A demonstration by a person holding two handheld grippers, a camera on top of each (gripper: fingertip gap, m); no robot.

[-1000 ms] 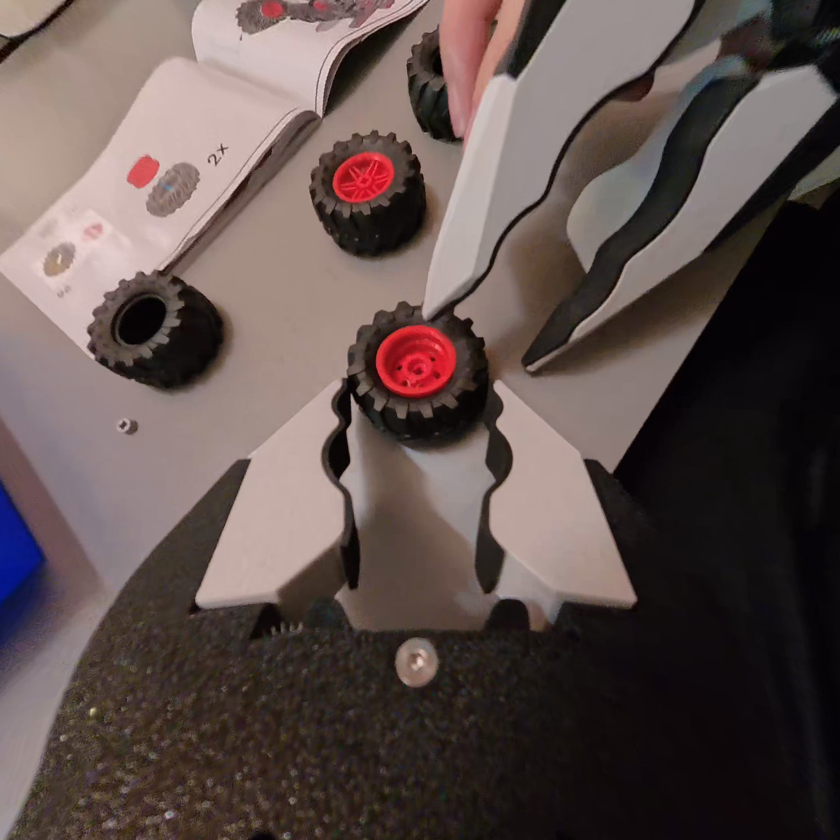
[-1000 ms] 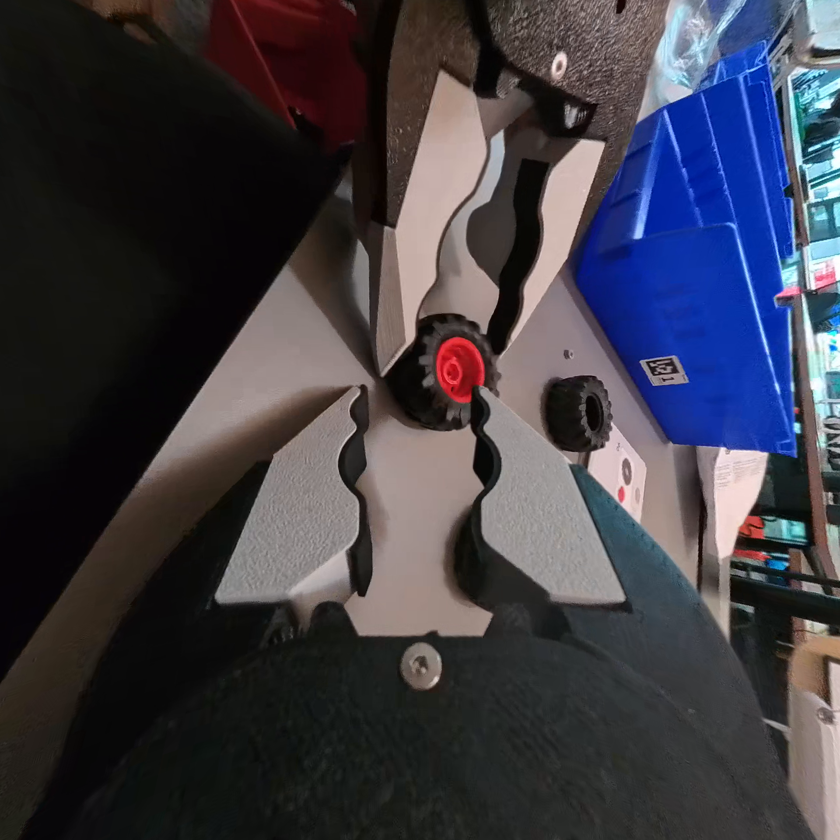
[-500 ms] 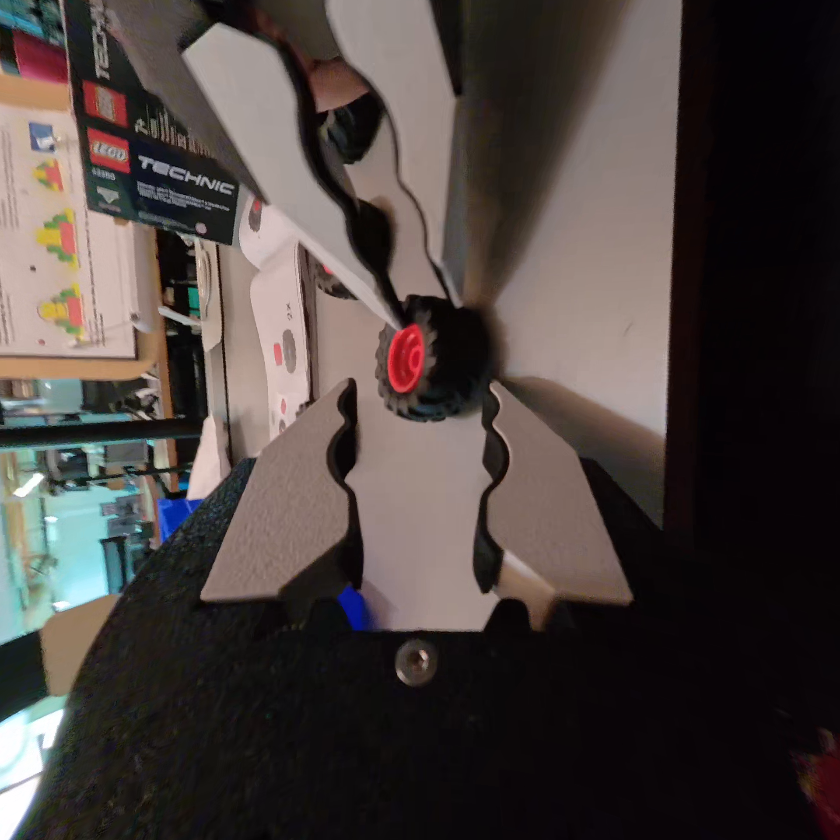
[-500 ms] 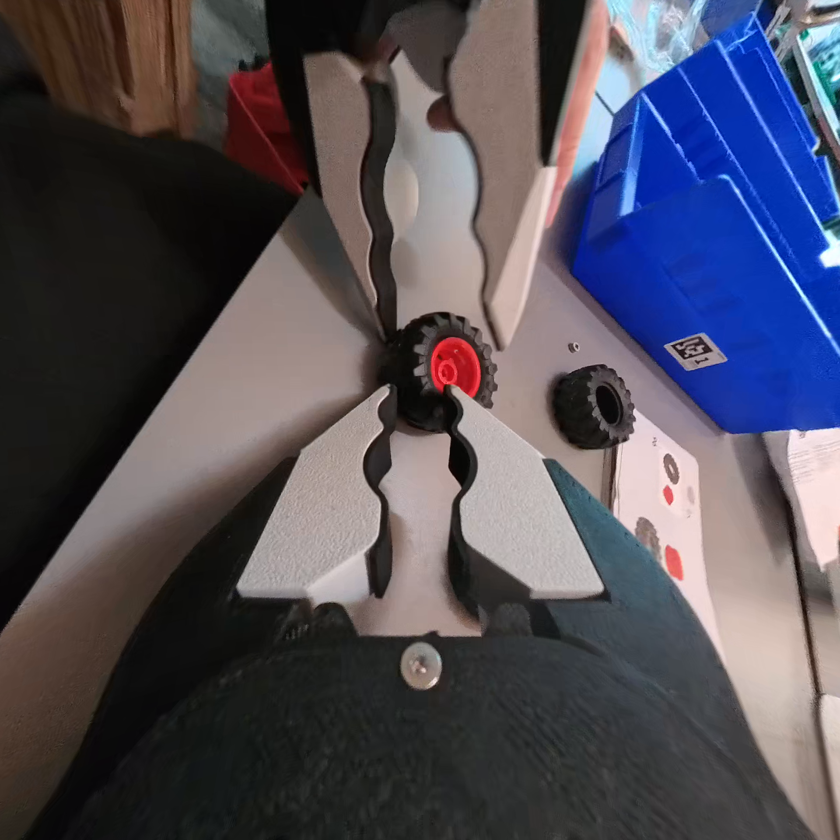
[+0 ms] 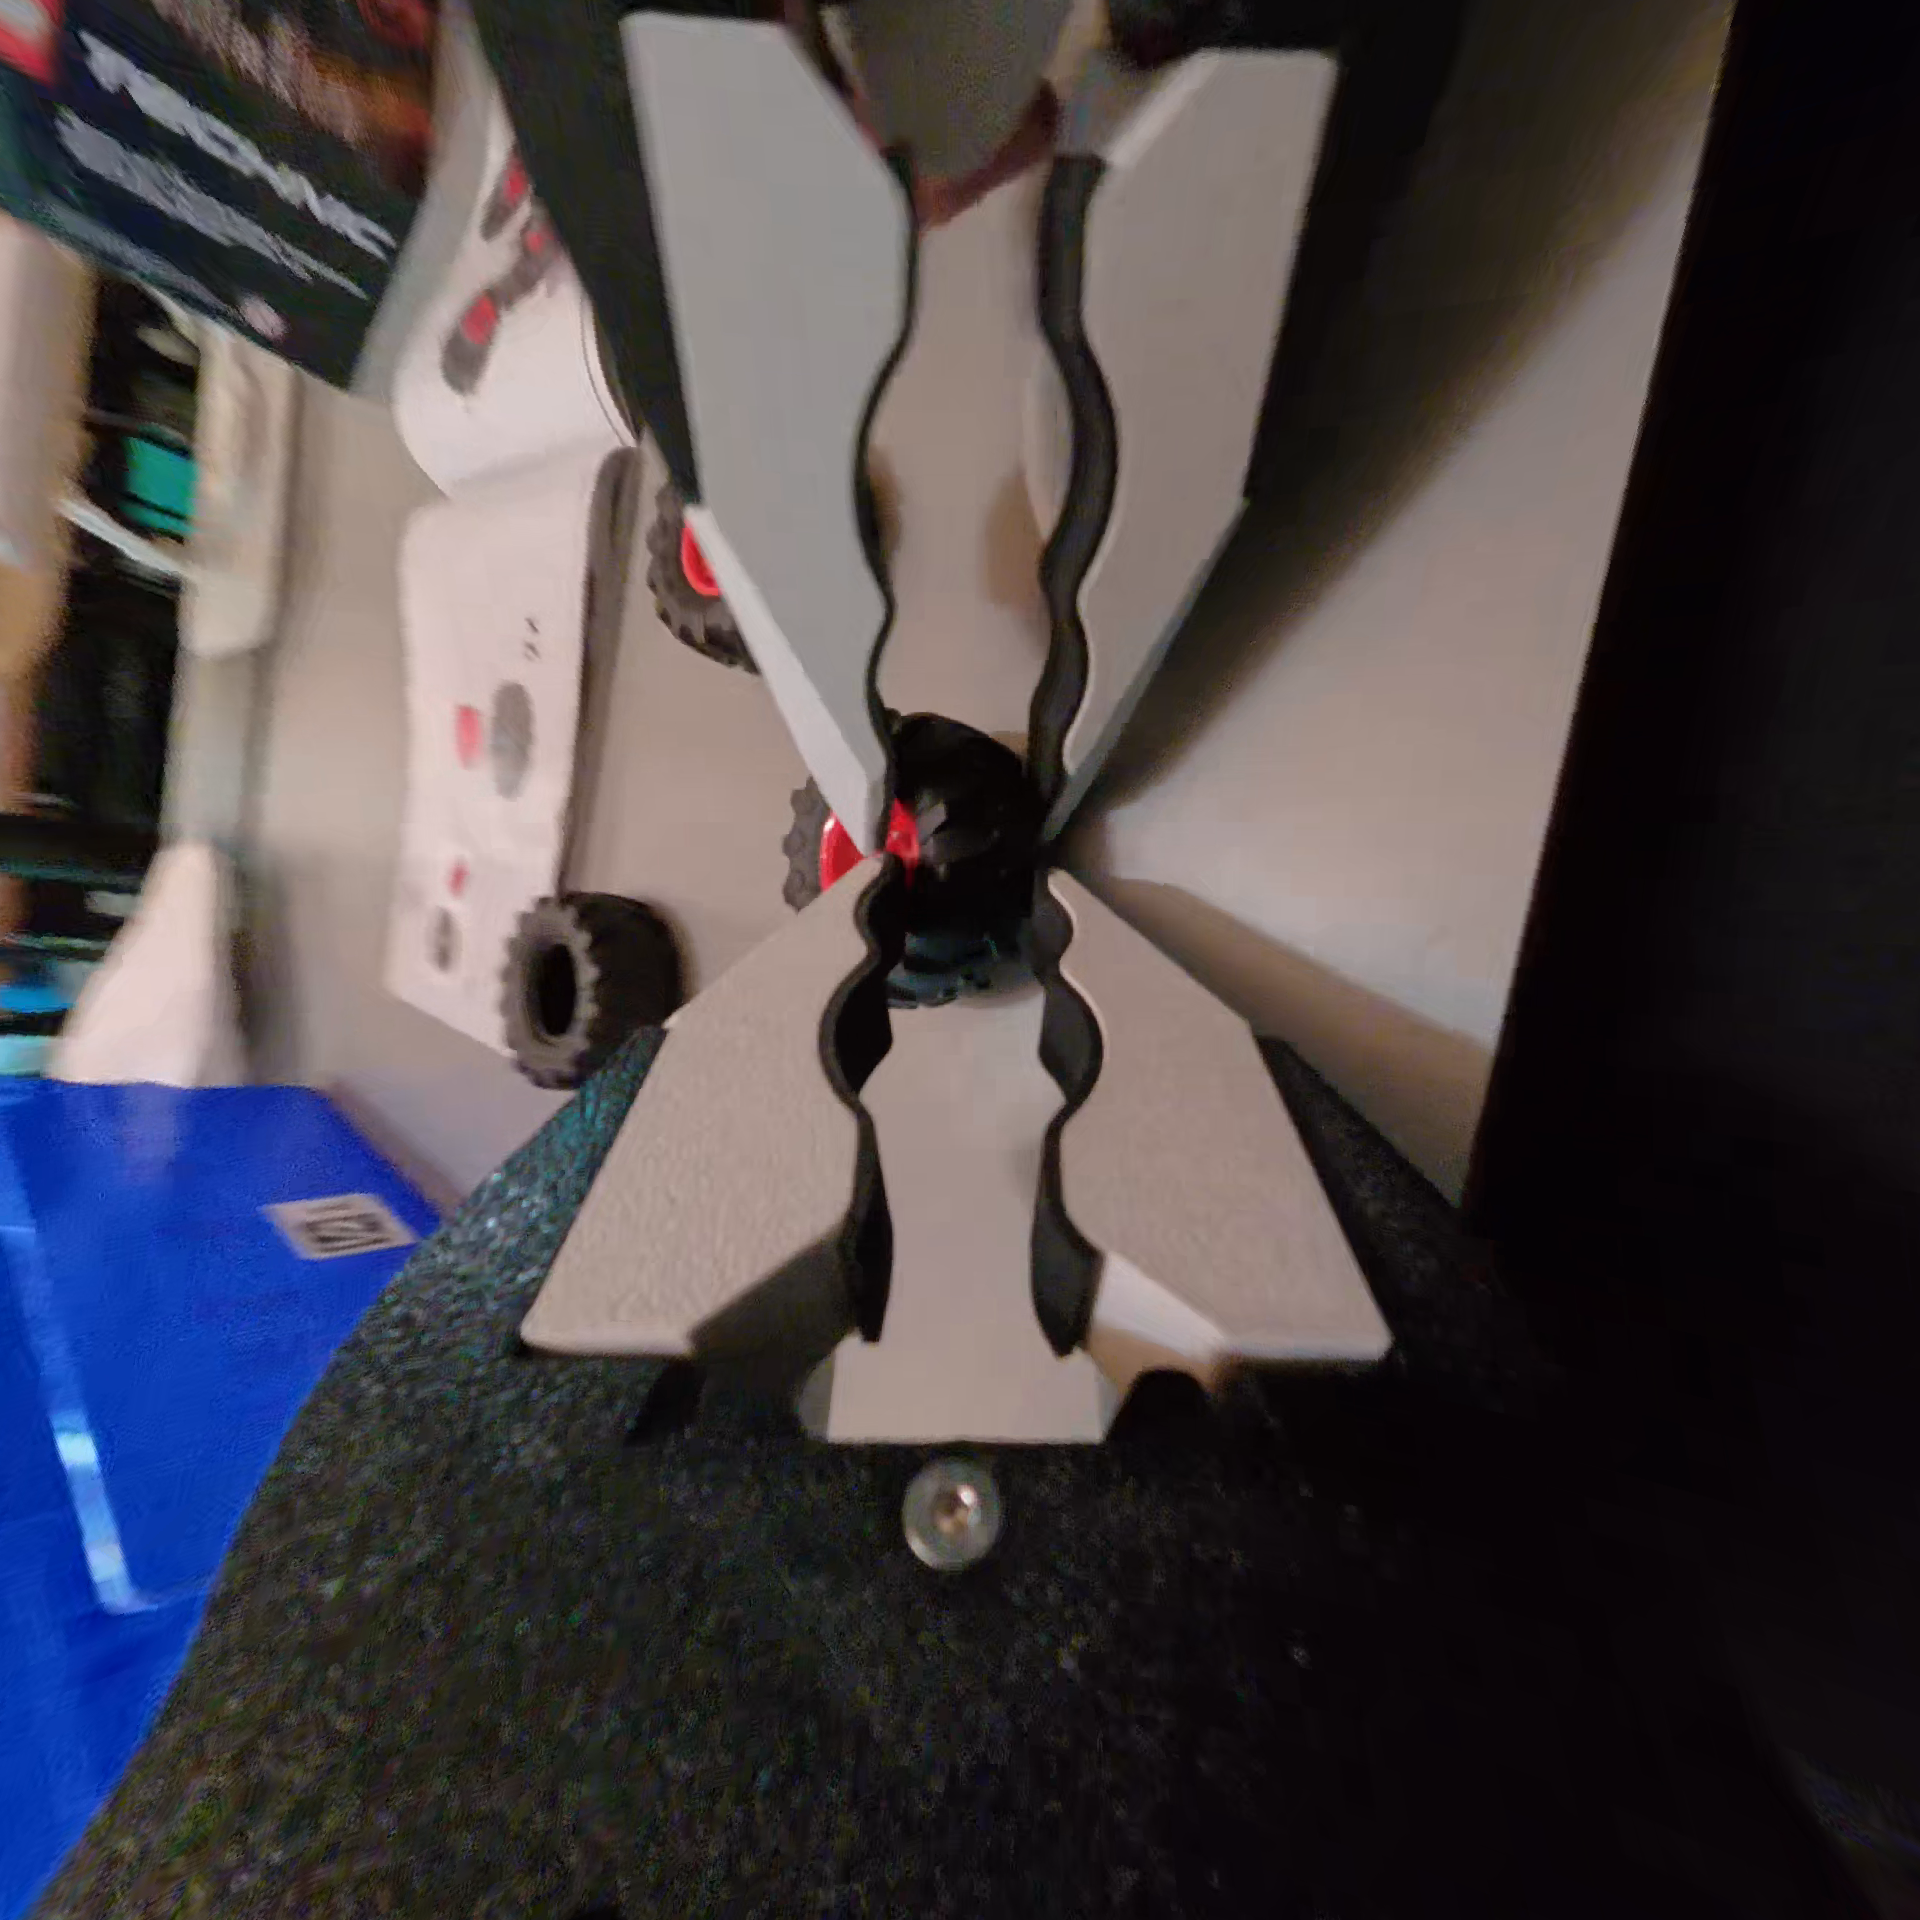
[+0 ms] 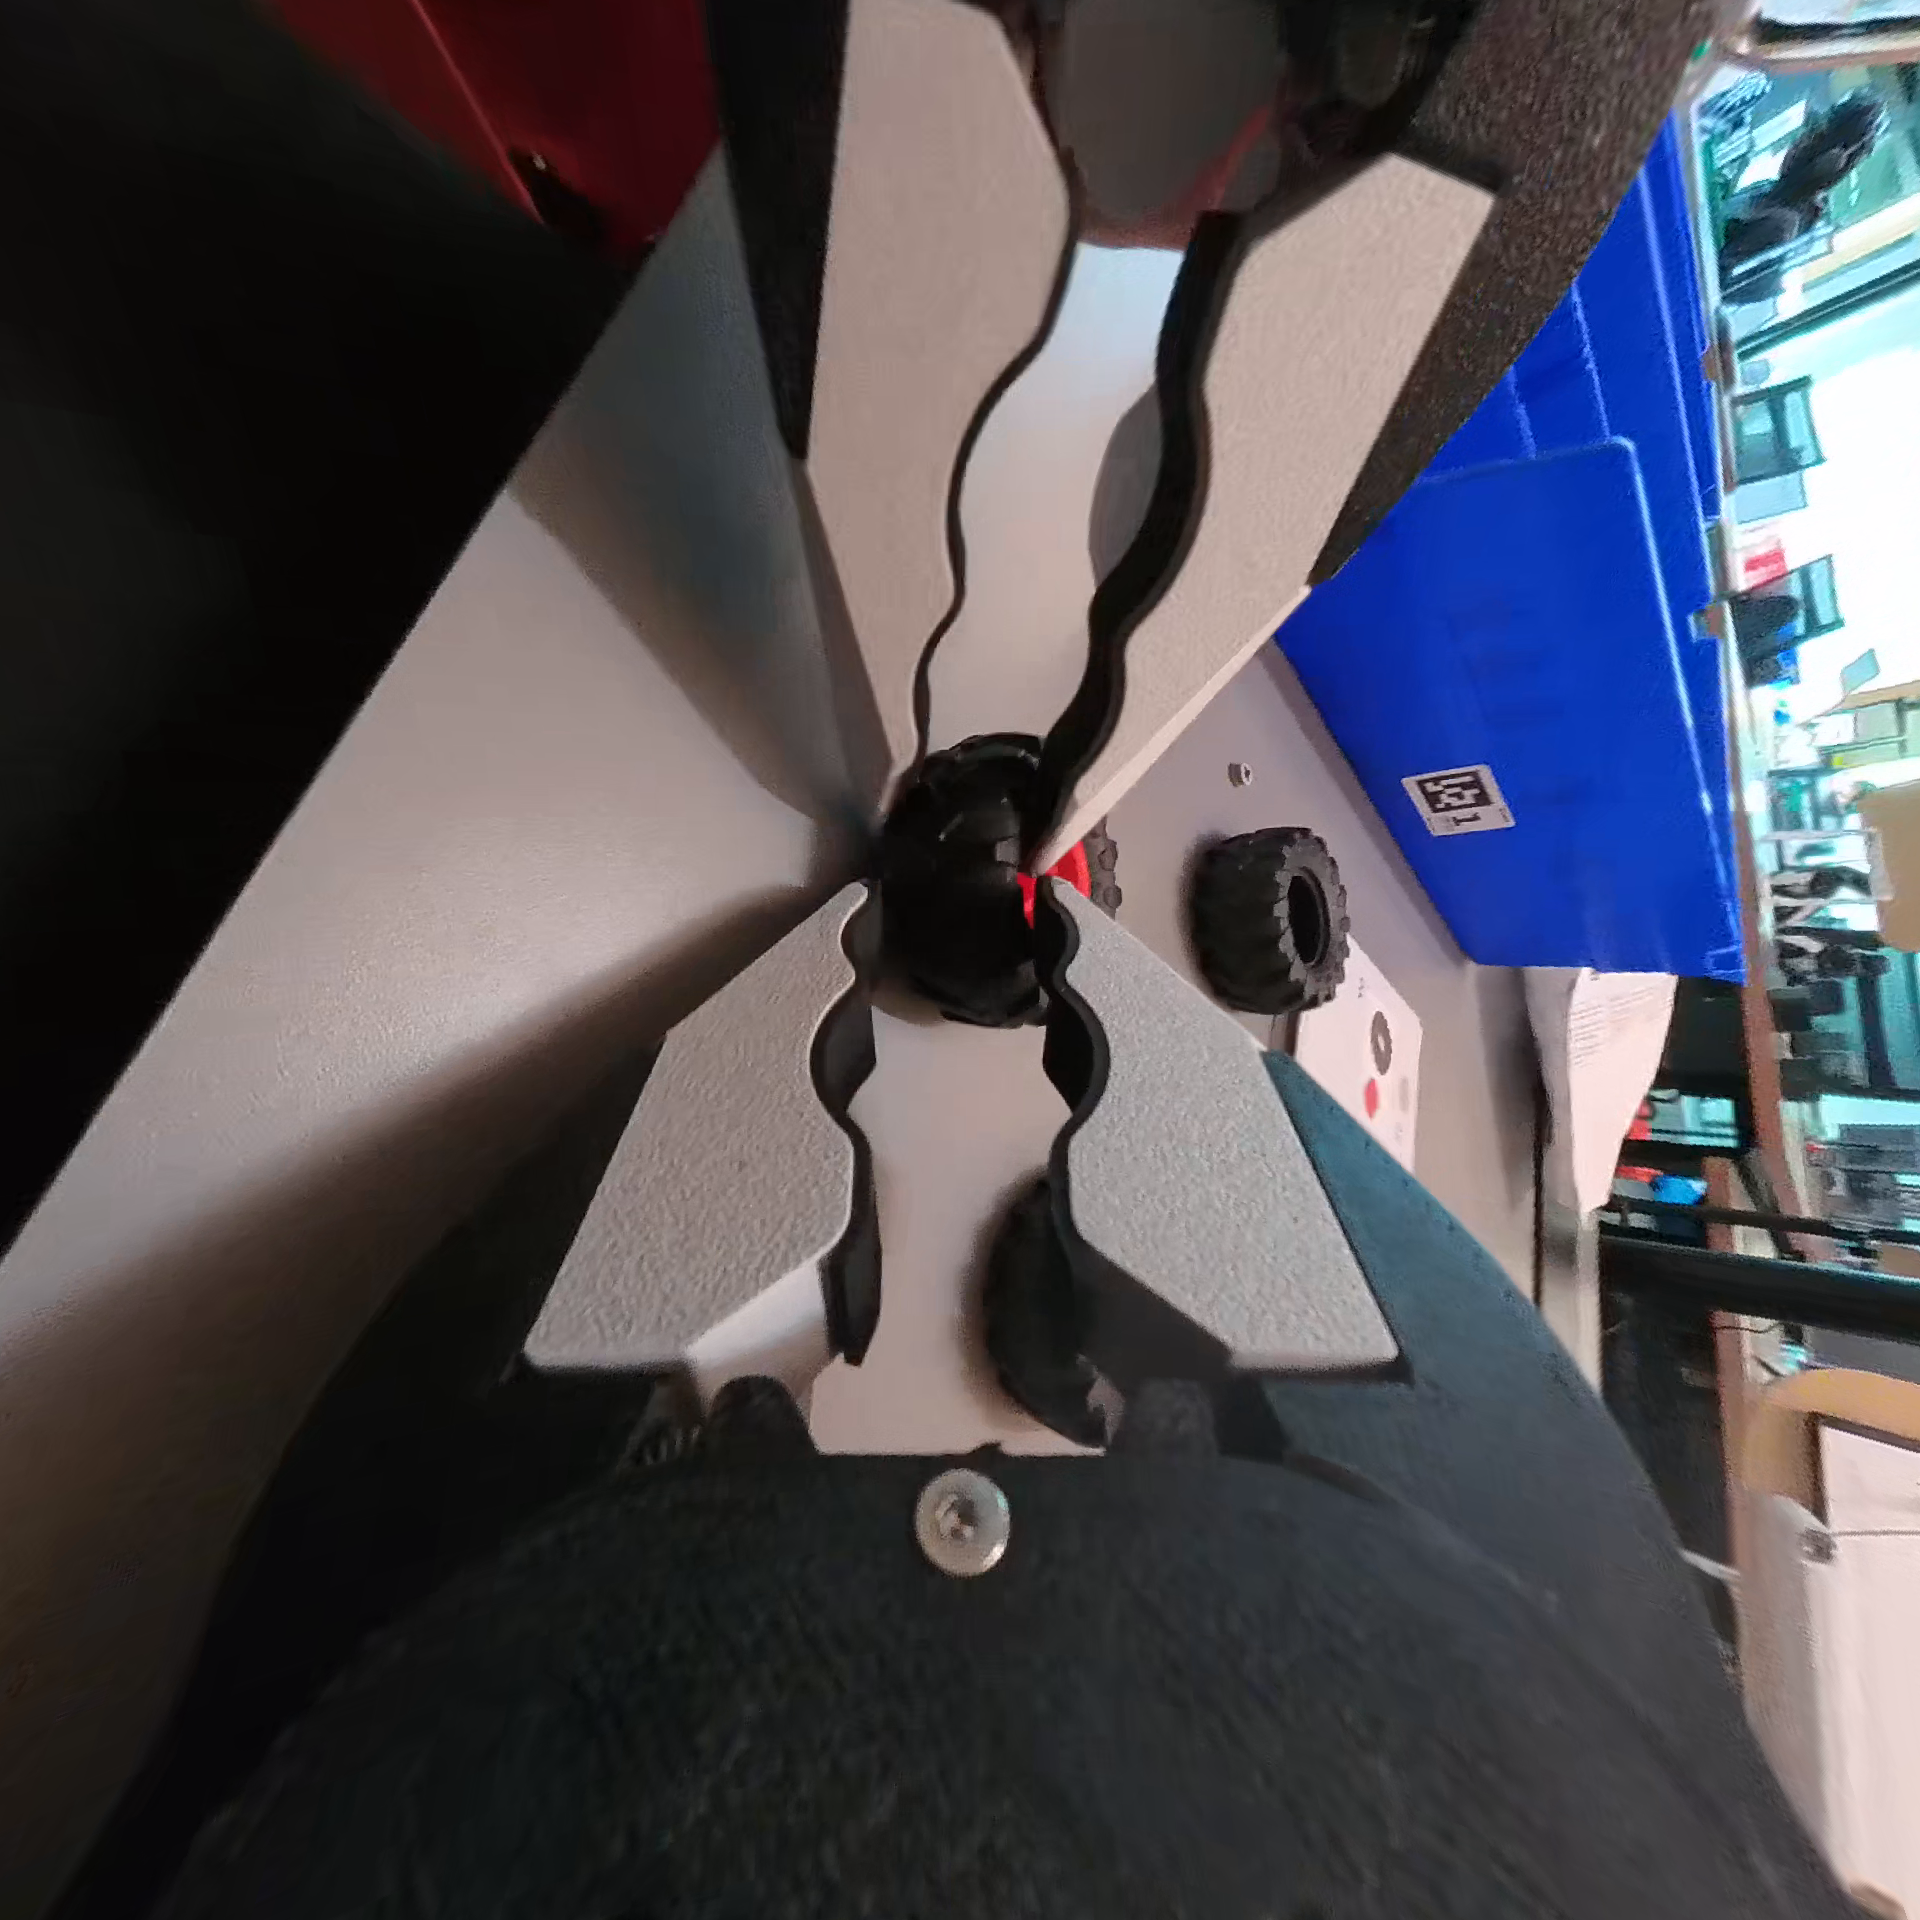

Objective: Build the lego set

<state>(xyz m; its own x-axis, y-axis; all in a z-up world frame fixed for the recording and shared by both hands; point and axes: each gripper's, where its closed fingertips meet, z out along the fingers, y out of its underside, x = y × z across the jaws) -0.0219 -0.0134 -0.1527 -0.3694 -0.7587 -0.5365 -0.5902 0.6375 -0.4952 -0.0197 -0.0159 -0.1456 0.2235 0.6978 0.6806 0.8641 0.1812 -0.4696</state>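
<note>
Gripping from opposite sides, the left gripper [image 5: 956,894] and right gripper [image 6: 951,904] both pinch the red-hubbed wheel [image 6: 966,883] near the grey table [image 6: 468,831] edge; an empty tyre [image 6: 1273,920] lies just right

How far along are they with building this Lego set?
Early, by the look of it. One wheel with a red hub already in its tyre stands by the open instruction booklet. In hand: both the left gripper and right gripper are shut on a second tyre with a red hub. Left: an empty tyre lies on the table, and no vehicle body shows.
</note>
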